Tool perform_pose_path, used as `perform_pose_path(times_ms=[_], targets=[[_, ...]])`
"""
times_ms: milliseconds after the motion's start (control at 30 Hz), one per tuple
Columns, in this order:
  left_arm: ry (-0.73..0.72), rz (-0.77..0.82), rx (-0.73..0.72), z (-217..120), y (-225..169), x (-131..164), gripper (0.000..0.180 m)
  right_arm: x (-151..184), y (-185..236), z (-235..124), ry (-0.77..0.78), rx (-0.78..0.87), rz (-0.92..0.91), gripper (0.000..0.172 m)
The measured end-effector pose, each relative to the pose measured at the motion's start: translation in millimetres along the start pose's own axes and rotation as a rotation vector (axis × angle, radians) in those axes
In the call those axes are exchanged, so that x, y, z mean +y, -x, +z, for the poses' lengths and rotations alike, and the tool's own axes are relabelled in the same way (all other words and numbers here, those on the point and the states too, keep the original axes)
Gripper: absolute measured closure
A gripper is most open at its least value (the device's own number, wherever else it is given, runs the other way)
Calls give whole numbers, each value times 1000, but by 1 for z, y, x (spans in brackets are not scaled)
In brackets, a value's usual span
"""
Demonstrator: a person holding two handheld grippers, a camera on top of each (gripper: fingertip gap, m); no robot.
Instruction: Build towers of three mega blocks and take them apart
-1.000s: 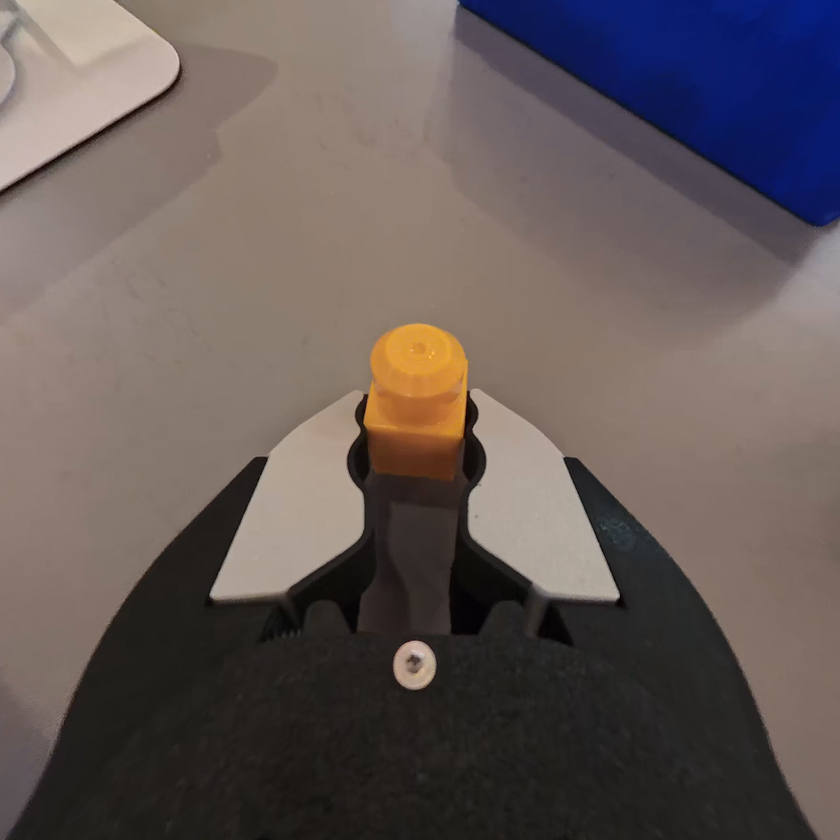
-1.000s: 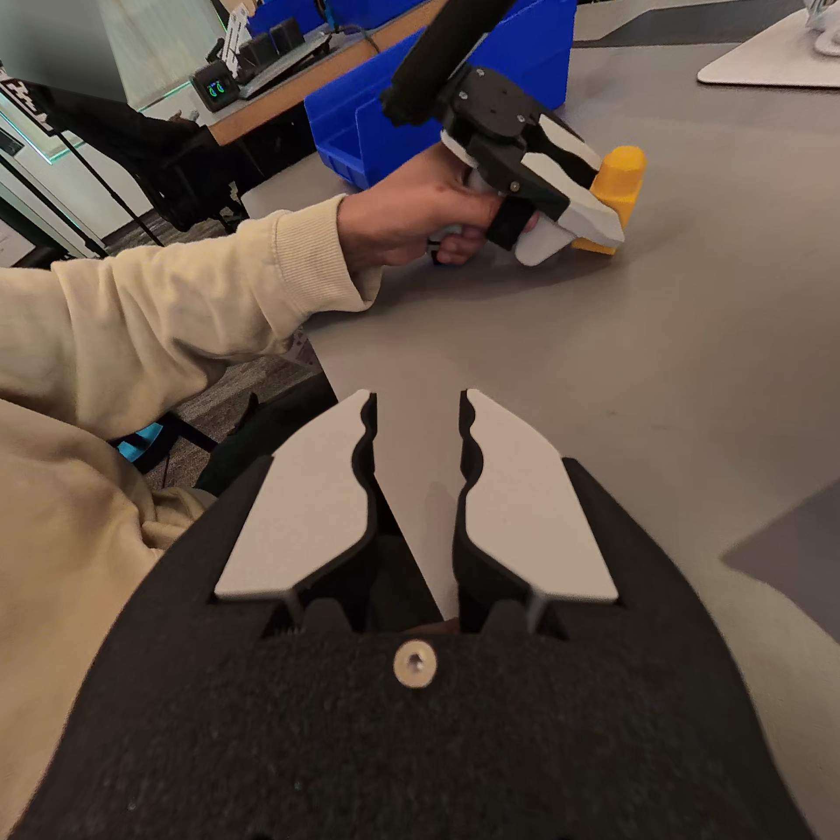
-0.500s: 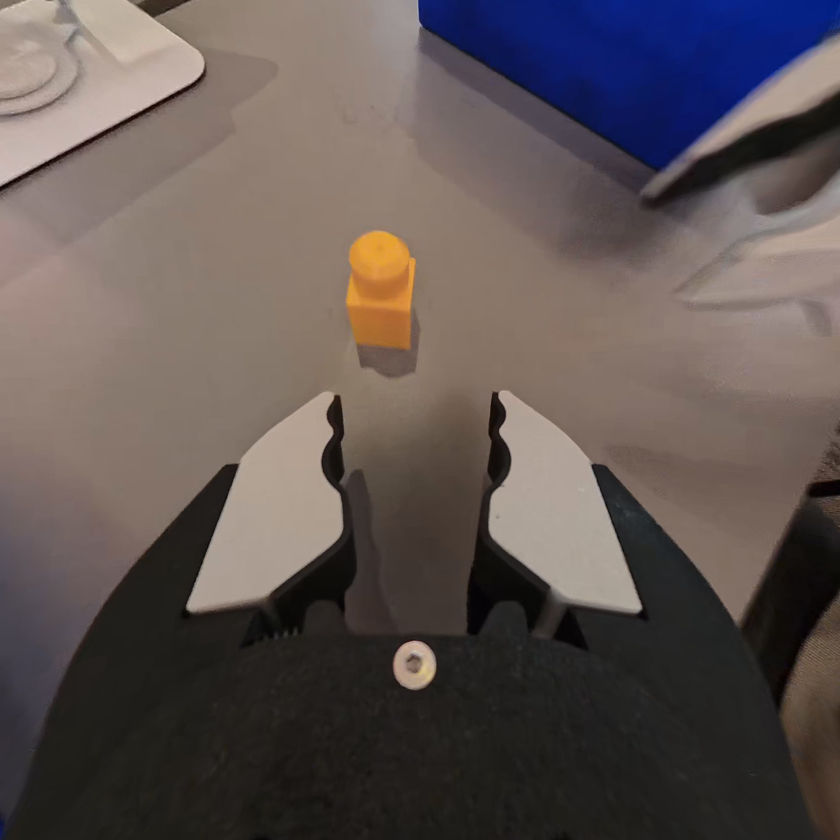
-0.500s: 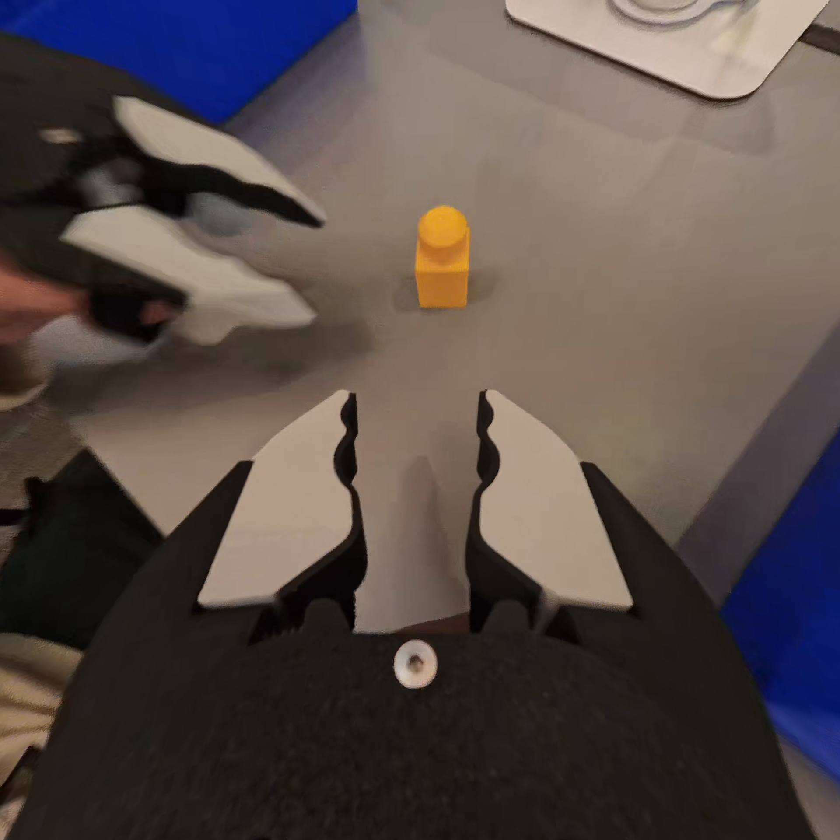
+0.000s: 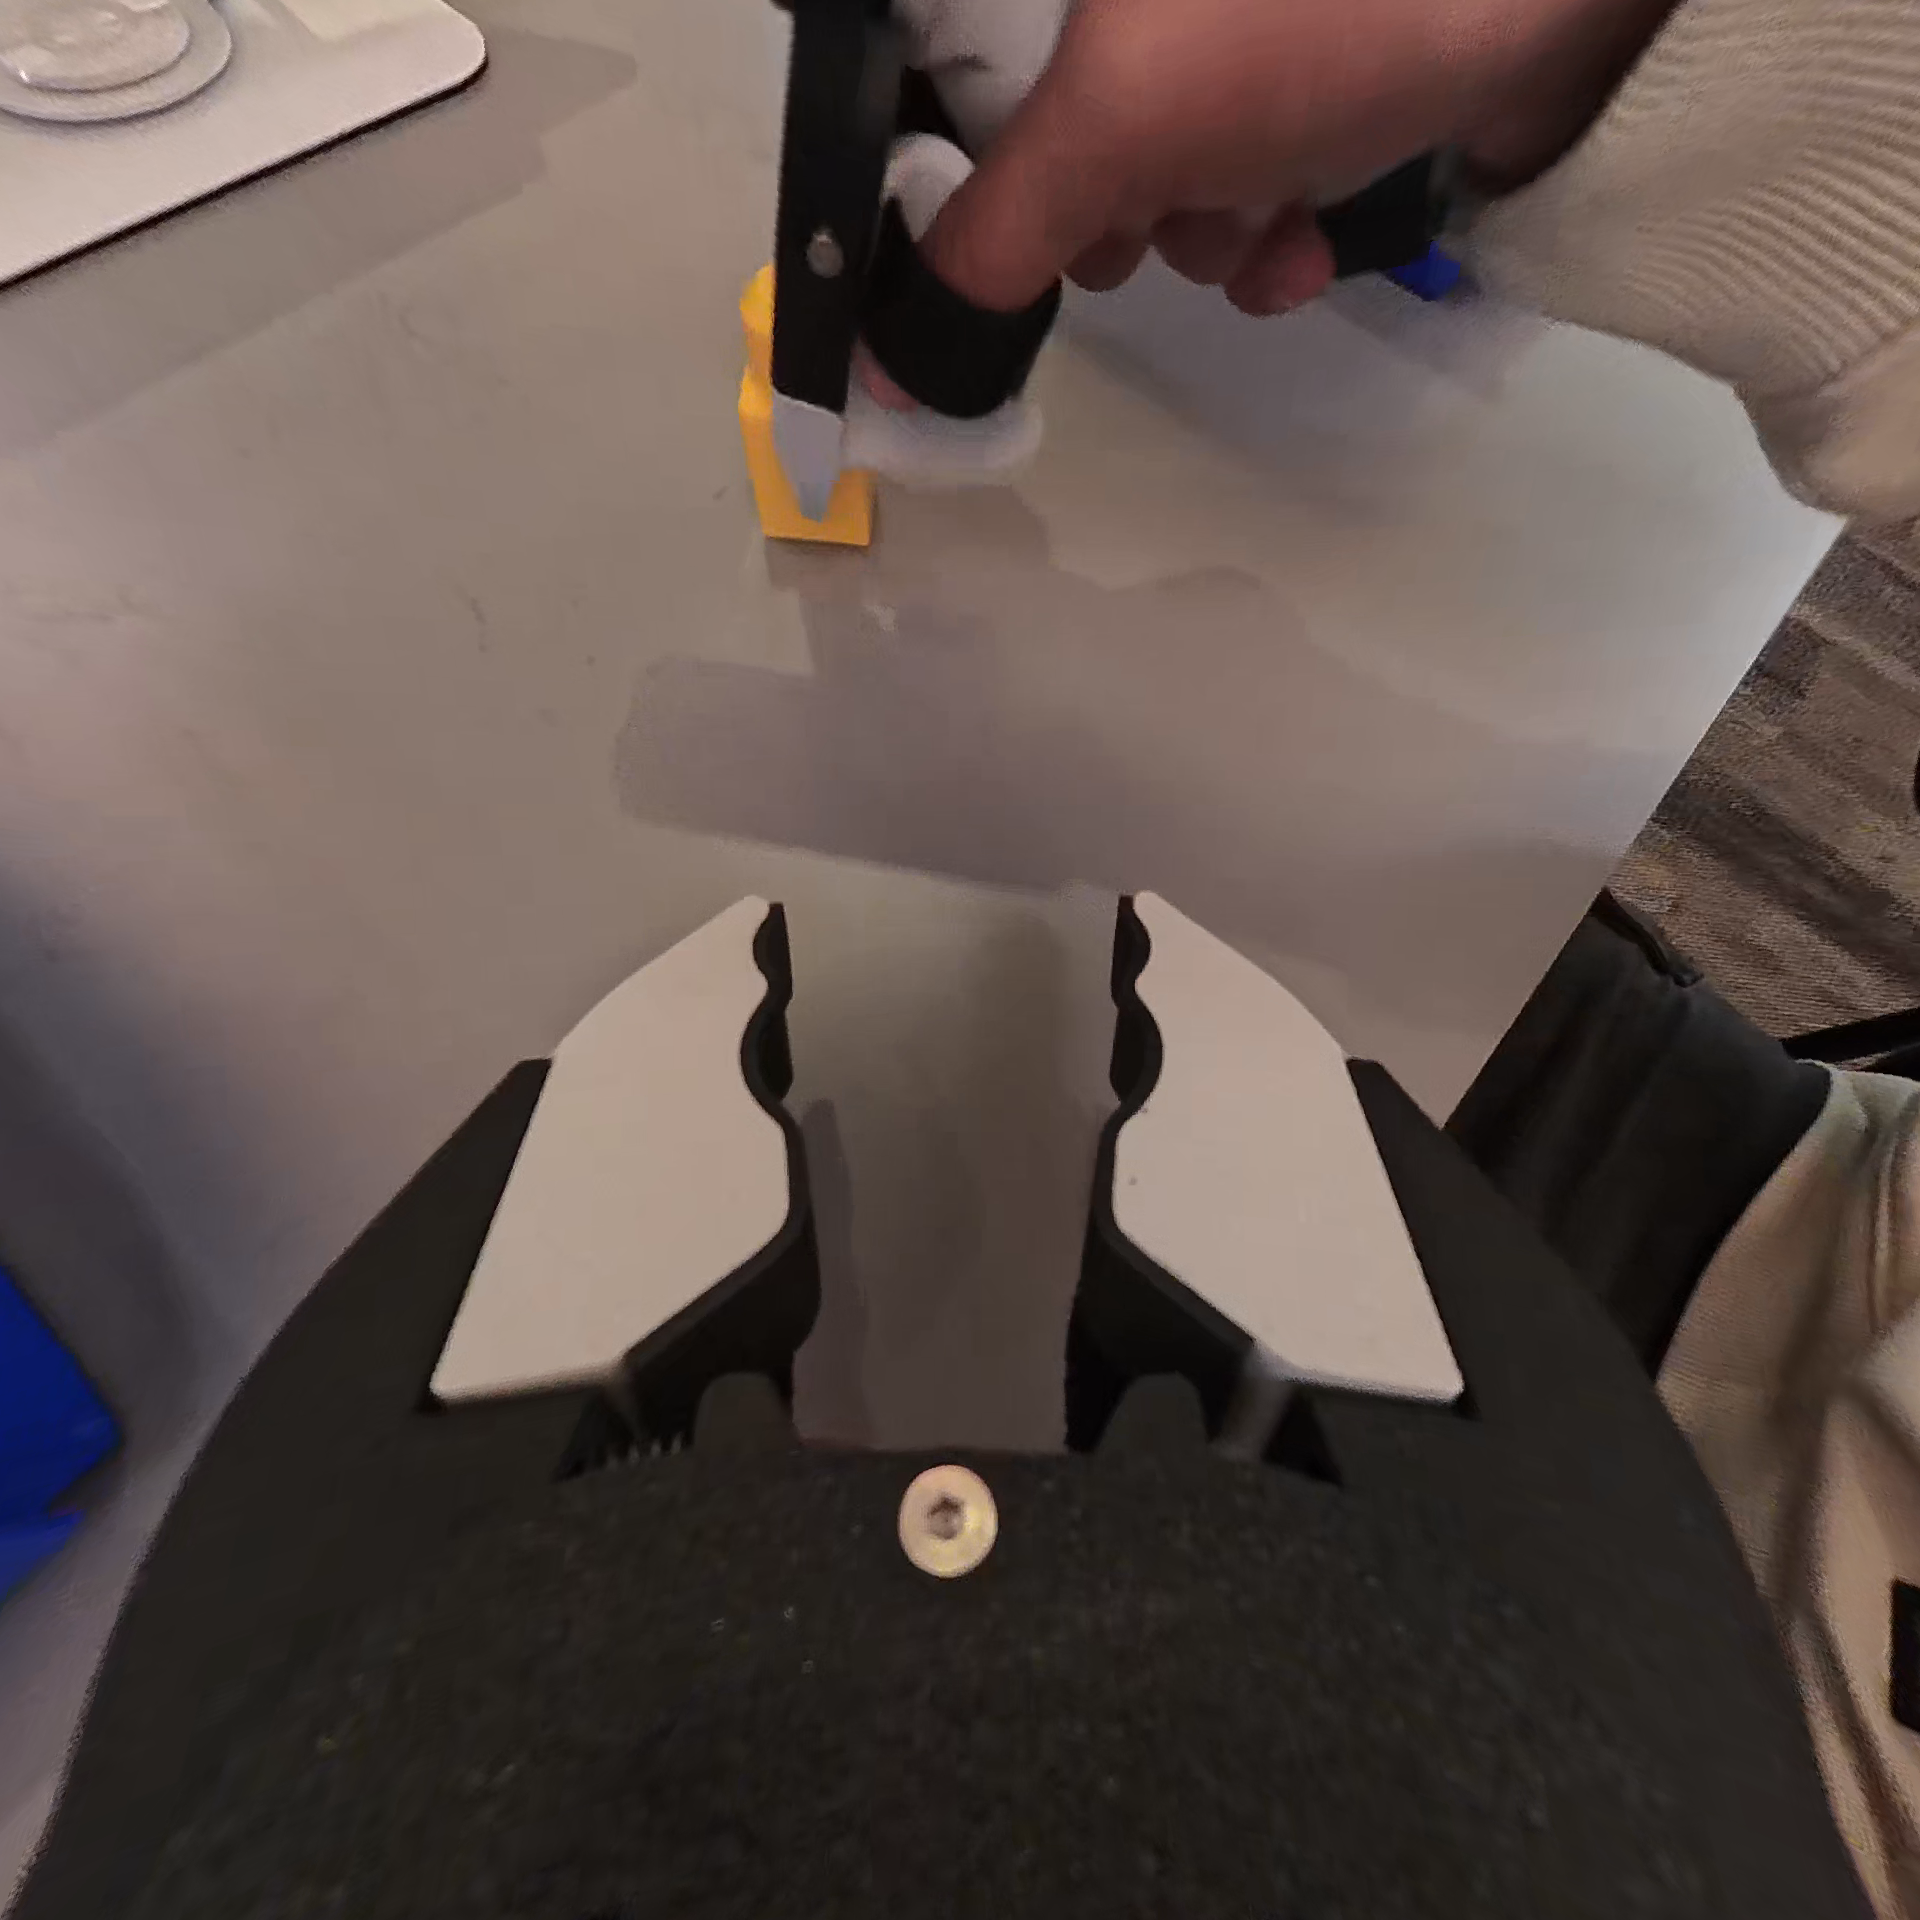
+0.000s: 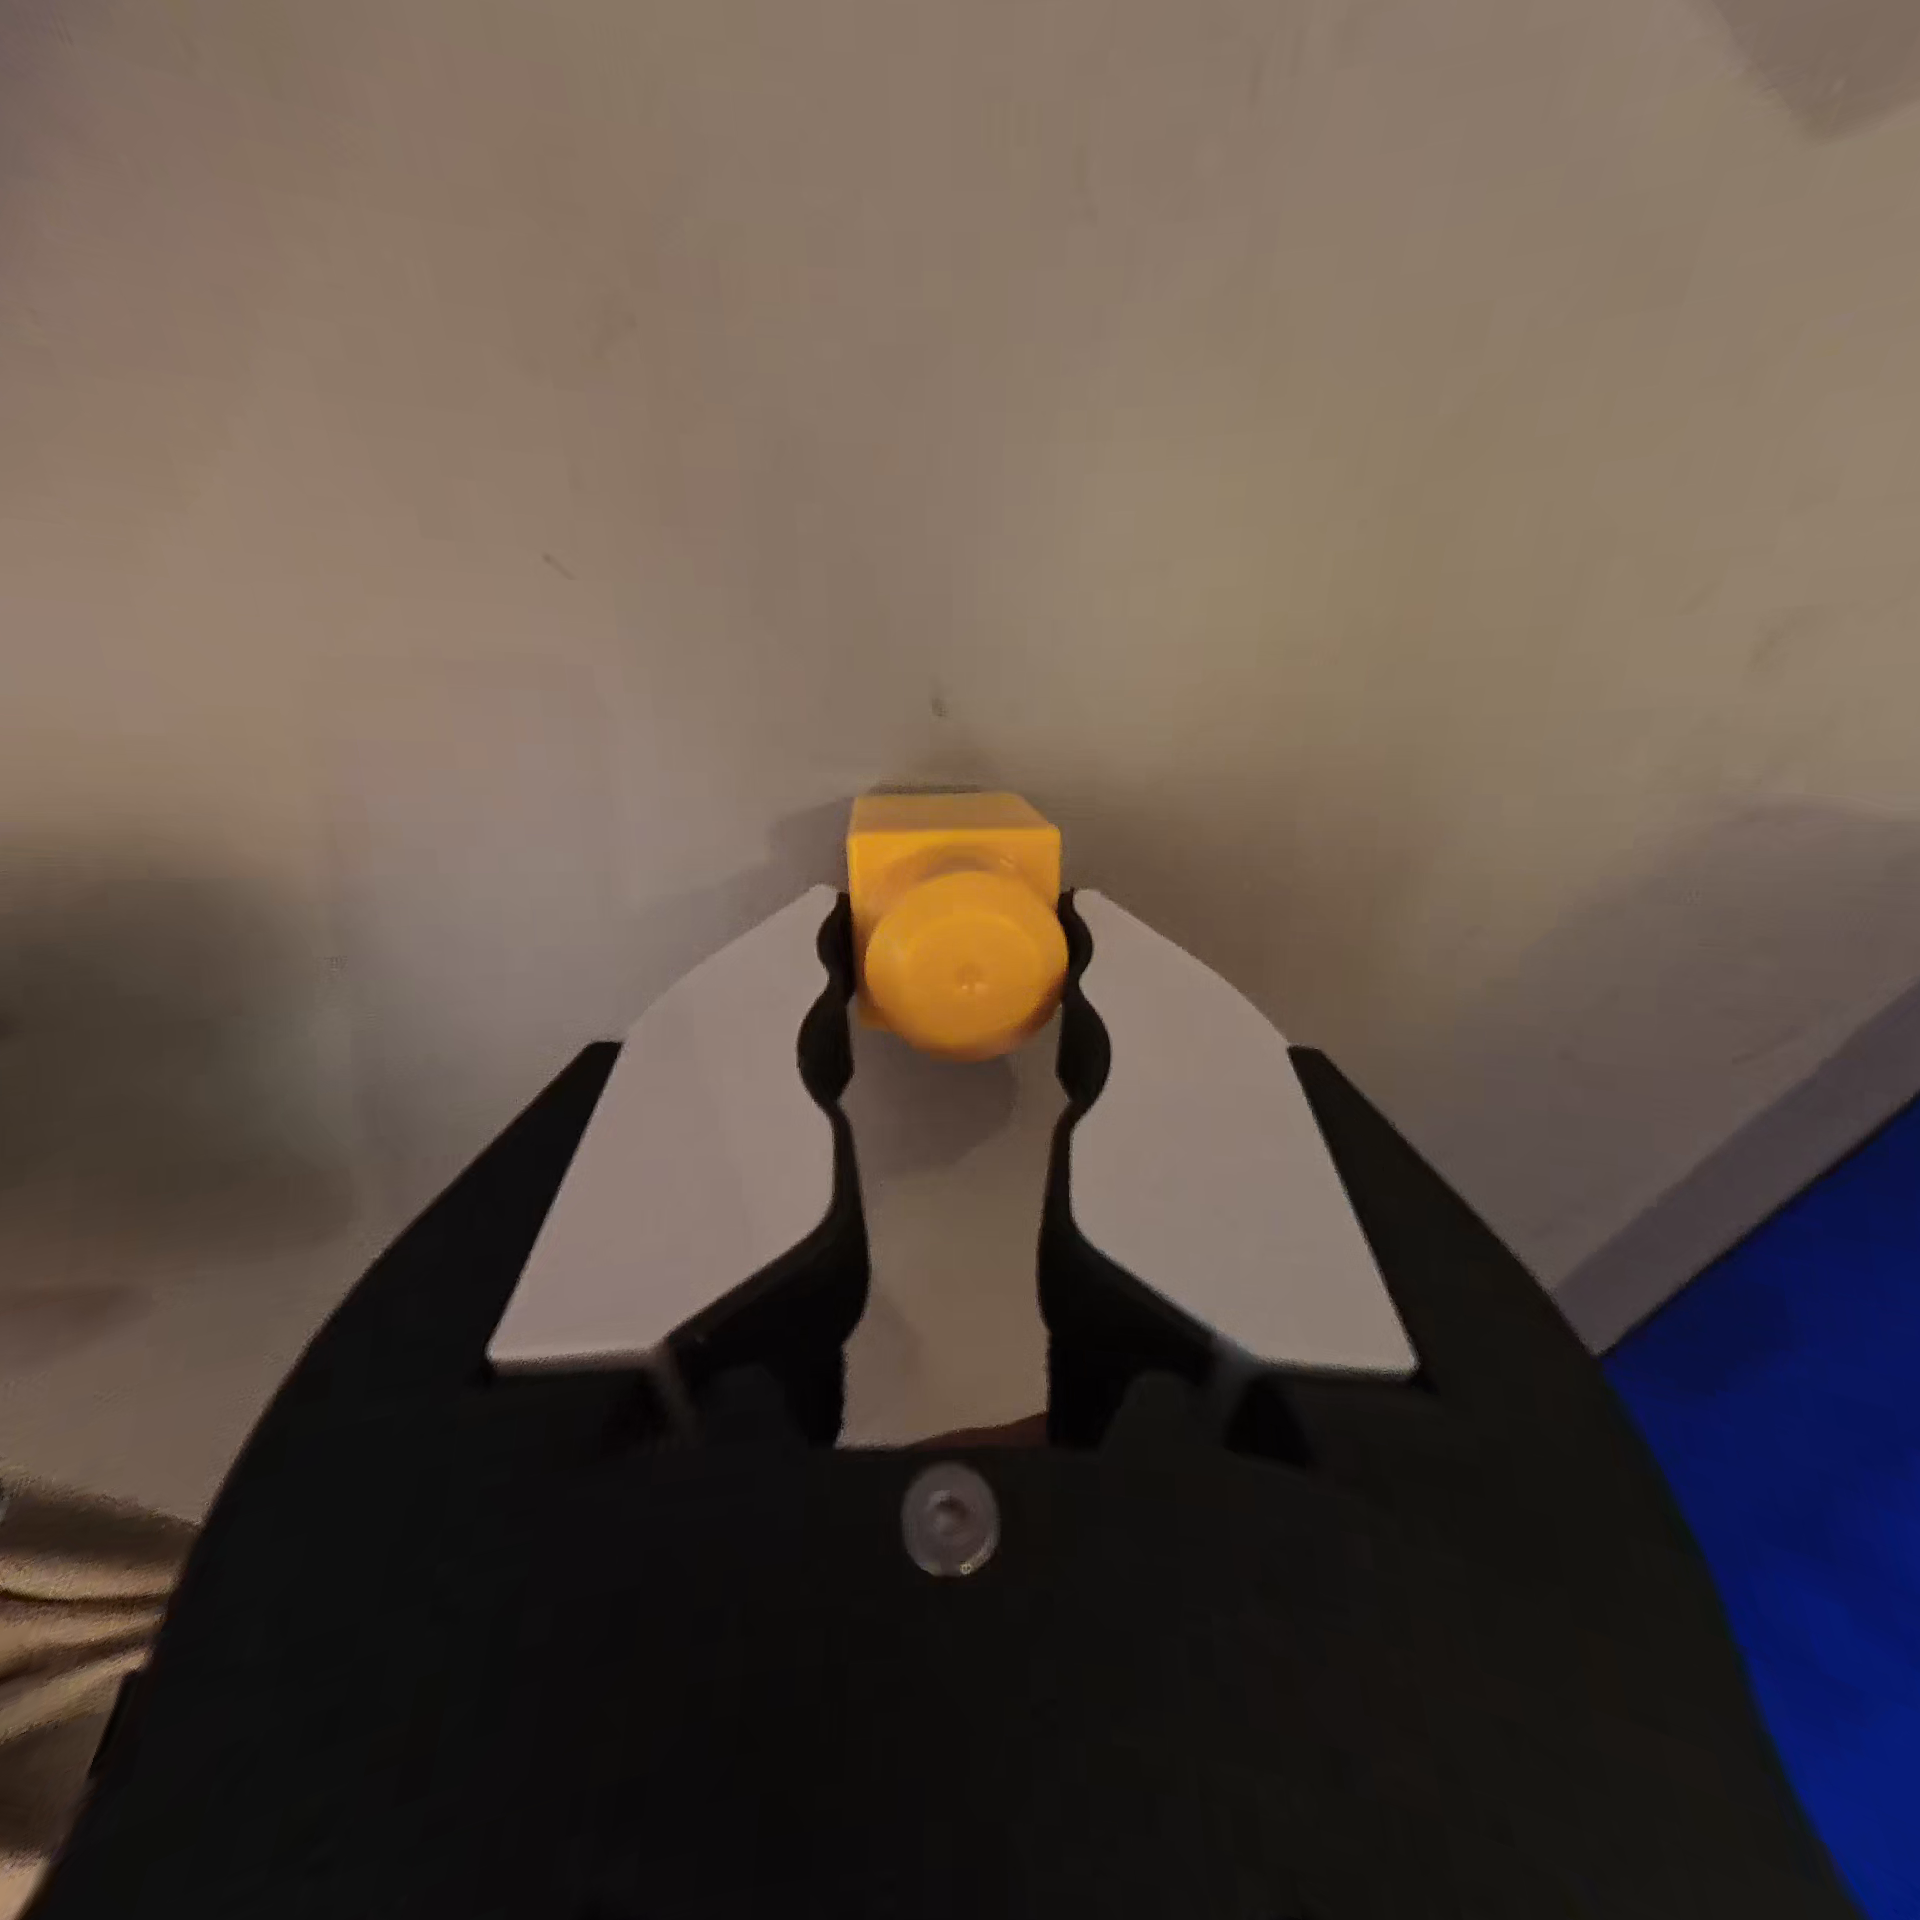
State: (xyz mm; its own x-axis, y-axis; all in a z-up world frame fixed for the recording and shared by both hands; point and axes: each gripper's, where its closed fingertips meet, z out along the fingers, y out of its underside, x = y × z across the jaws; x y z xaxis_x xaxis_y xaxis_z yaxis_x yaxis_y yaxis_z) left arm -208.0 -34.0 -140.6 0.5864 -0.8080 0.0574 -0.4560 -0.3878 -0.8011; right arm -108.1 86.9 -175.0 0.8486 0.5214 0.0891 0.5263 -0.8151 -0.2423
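An orange mega block (image 6: 961,935) stands upright on the grey table (image 6: 935,364), stud toward the right wrist camera. My right gripper (image 6: 956,899) points down over it, and both pads press the block's sides. In the left wrist view the same block (image 5: 758,436) shows half hidden behind the right gripper's finger (image 5: 816,457), which comes down from above in a person's hand (image 5: 1143,156). My left gripper (image 5: 951,914) is open and empty, held back from the block over bare table.
A white mat (image 5: 208,135) with a clear item on it lies at the far left. A blue bin (image 6: 1766,1507) stands at the right of the right wrist view. The table edge and carpet floor (image 5: 1787,779) are on the right. A cream sleeve (image 5: 1714,260) crosses the top right.
My left gripper let go of the orange block, opened and drew back. My right gripper swung over the table, came down on the block and closed on it.
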Motion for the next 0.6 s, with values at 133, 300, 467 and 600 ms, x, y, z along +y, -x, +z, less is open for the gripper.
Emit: perform_pose_path(times_ms=[133,300,467,600], targets=[[-14,24,12,-3,-9,-3,121,-9,5,-56,-195,-76,-35,135],[-10,36,31,1,-19,-1,122,39,-60,-153,-389,29,-53,135],[-1,69,63,9,-39,-4,123,112,-169,-183,-388,107,129,135],[22,123,71,14,-56,-5,123,139,-218,-139,-276,32,210,135]])
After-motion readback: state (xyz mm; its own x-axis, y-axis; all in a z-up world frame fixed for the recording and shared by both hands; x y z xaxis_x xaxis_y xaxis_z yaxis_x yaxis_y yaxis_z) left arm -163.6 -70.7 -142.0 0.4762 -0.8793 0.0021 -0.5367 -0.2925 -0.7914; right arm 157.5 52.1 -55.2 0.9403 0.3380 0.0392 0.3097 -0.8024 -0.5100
